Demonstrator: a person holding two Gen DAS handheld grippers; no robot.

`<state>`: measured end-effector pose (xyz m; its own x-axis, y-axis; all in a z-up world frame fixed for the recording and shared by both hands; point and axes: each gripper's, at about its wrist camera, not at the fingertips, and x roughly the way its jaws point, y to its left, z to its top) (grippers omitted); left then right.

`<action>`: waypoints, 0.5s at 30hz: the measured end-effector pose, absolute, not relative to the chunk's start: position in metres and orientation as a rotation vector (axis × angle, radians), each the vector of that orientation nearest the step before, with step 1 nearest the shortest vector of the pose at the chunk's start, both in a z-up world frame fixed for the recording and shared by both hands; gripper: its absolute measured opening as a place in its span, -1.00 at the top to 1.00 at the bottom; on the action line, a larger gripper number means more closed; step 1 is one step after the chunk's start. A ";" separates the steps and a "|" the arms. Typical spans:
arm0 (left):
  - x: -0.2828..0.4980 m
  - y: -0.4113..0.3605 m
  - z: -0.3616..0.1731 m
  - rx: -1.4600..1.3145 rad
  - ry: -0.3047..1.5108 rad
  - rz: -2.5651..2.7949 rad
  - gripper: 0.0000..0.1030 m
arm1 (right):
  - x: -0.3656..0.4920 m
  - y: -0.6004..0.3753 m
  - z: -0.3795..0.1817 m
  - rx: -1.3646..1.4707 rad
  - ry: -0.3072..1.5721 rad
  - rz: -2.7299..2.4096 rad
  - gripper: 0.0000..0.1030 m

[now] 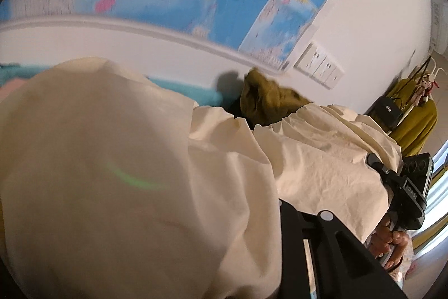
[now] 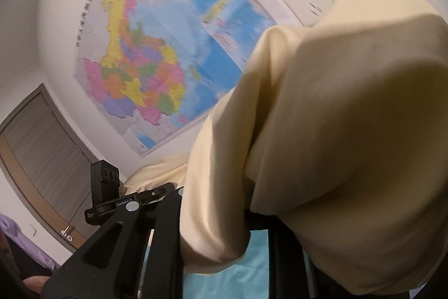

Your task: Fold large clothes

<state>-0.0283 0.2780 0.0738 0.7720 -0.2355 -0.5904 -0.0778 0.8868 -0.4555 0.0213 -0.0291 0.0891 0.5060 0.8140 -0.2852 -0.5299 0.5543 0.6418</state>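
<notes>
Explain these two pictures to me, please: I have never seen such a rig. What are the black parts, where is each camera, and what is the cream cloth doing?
No robot here: a person holds a hand-held gripper in each hand, each with a fisheye camera looking along its jaws.

The left wrist view shows a cream garment draped close over the lens, an olive garment behind it, and turquoise bedding beneath. At its right edge is the right gripper with the person's hand on its handle.

The right wrist view looks up at a wall map and a door; the left gripper shows at lower left.

Both seem to lift the cream garment, but cloth hides the jaws, so I cannot confirm the grip.
</notes>
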 end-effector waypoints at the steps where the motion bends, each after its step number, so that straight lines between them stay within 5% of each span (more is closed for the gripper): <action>1: -0.034 0.281 0.078 -0.473 0.679 -0.085 0.59 | 0.022 -0.025 0.094 0.512 0.602 0.864 0.69; 15: -0.078 0.355 0.158 -0.370 0.491 0.104 0.59 | 0.058 0.068 0.137 0.468 0.494 1.056 0.69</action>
<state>-0.0778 0.3549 0.1579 0.8781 0.0094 -0.4784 -0.1853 0.9284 -0.3220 0.0575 0.0676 0.1365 0.4050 0.9006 -0.1574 -0.6981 0.4158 0.5829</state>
